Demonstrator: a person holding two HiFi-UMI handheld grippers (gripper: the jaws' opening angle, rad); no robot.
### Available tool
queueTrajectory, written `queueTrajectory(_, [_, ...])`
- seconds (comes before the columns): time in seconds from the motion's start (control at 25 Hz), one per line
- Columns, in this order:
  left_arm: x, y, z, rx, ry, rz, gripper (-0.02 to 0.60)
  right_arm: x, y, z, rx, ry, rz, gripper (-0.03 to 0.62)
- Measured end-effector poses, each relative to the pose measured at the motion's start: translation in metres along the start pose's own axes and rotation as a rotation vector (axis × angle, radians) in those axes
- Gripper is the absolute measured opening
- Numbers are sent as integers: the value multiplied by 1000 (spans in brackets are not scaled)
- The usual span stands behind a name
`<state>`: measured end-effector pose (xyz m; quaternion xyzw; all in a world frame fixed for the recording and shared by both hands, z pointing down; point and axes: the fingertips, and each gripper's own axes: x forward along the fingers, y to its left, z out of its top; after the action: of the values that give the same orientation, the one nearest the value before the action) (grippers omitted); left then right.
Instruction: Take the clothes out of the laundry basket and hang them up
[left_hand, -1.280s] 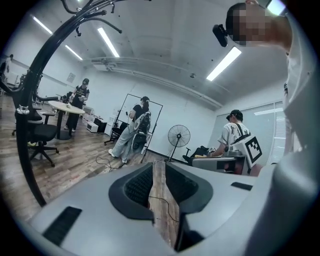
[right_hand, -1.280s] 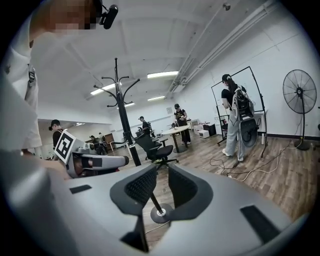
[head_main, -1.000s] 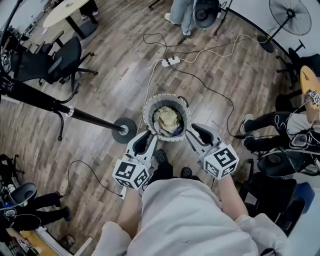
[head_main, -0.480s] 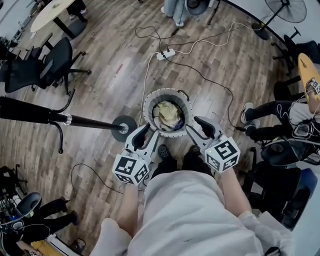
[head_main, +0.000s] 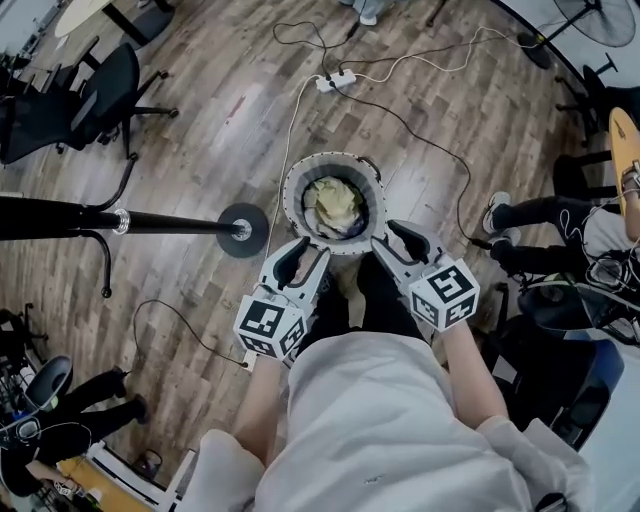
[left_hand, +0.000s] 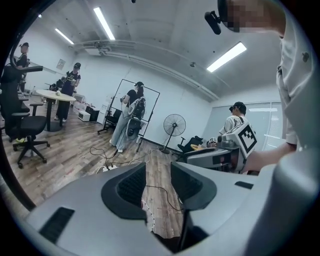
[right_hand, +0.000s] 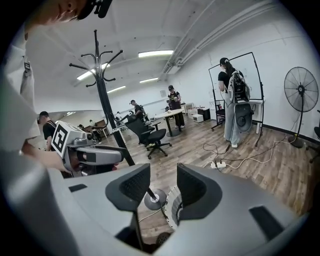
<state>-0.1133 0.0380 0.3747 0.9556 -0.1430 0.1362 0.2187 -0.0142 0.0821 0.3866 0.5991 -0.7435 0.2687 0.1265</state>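
- Both arms held low ahead of body, grippers angled downward. Left gripper (head_main: 303, 255) and right gripper (head_main: 393, 241) set side by side, tips near close rim of laundry basket (head_main: 293, 205).
- Jaws of both just opened wider and now spread apart. Nothing pressed between pads.
- Clothes (head_main: 335, 198) heaped inside basket, on wooden floor straight ahead.
- Coat stand base (head_main: 242, 230) just left of basket, pole seen running leftward.
- Power strip (head_main: 335, 80) and cables beyond basket.
- Seated person's legs (head_main: 535, 215) at right, office chair (head_main: 95, 95) far left.
- Bare floor between basket and strip.
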Motion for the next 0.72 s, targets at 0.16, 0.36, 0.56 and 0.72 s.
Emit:
queueTrajectory(0.16, [16, -8, -15, -22, 23, 15, 148, 5, -14, -9, -3, 30, 32, 153])
queueTrajectory(0.36, [40, -13, -36, -43, 65, 50, 147, 14, -31, -28, -7, 80, 92, 153])
queueTrajectory(0.56, [68, -5, -50, -67, 106, 106, 148, 33, -52, -38, -10, 131, 175, 153])
queueTrajectory(0.72, [95, 2, -64, -91, 134, 165, 147, 50, -74, -54, -6, 177, 242, 153])
